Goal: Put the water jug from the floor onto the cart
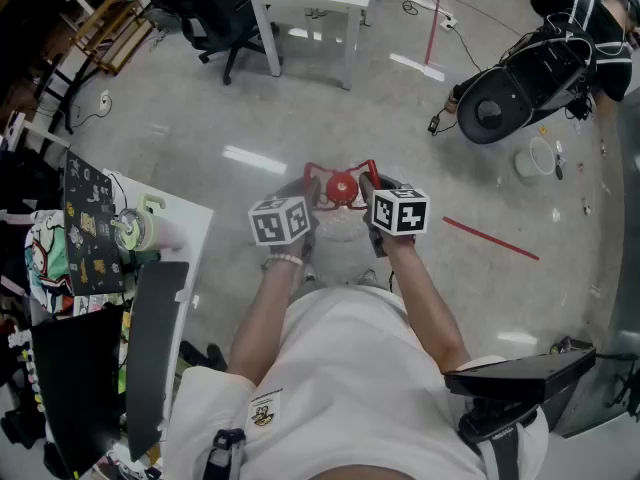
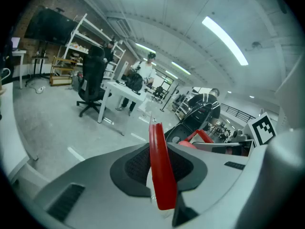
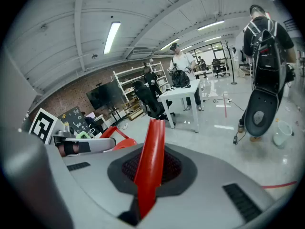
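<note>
Here, clear water jug, red cap, red handle pinched in jaws of left gripper and right gripper.

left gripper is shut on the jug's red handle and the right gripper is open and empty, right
Not quite. The right gripper is not open and empty: the right gripper view shows its jaws closed on the red handle too. The left gripper is shut on that handle, as you said.

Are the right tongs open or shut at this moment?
Shut on the red handle. In the right gripper view the right tongs clamp that strip, with no gap at either side.
</note>
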A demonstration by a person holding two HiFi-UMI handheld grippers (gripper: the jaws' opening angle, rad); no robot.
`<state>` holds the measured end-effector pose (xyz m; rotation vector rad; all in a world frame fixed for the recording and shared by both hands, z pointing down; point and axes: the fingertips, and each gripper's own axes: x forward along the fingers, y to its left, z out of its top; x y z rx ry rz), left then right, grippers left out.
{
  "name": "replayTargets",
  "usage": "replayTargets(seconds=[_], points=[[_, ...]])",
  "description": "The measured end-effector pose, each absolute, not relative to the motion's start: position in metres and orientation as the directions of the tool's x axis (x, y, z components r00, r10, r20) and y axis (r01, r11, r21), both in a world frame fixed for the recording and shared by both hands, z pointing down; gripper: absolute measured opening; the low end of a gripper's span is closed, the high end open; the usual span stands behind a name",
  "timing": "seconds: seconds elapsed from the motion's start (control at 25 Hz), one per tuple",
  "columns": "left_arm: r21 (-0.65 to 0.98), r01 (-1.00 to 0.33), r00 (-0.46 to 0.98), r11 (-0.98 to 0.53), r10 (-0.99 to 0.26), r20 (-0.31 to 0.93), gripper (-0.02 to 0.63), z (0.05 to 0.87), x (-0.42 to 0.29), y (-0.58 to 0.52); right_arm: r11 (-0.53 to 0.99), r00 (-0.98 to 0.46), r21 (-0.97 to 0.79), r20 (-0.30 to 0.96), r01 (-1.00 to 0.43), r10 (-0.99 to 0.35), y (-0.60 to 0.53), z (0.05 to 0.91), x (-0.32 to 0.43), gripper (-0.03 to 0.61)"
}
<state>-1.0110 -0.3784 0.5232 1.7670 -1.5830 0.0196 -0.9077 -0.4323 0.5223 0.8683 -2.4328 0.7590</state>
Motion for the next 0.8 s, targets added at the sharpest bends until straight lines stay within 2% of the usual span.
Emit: replayTargets(seconds=[0.8], points=[[0.517,-0.856,0.273,0.01,-0.841,0.468,0.072,0.5209,-1.0067,-0.371,0.645,-0.686,-0.329,0.58,-0.69,-0.439,-0.4209,0.5236,-0.9066,0.026]])
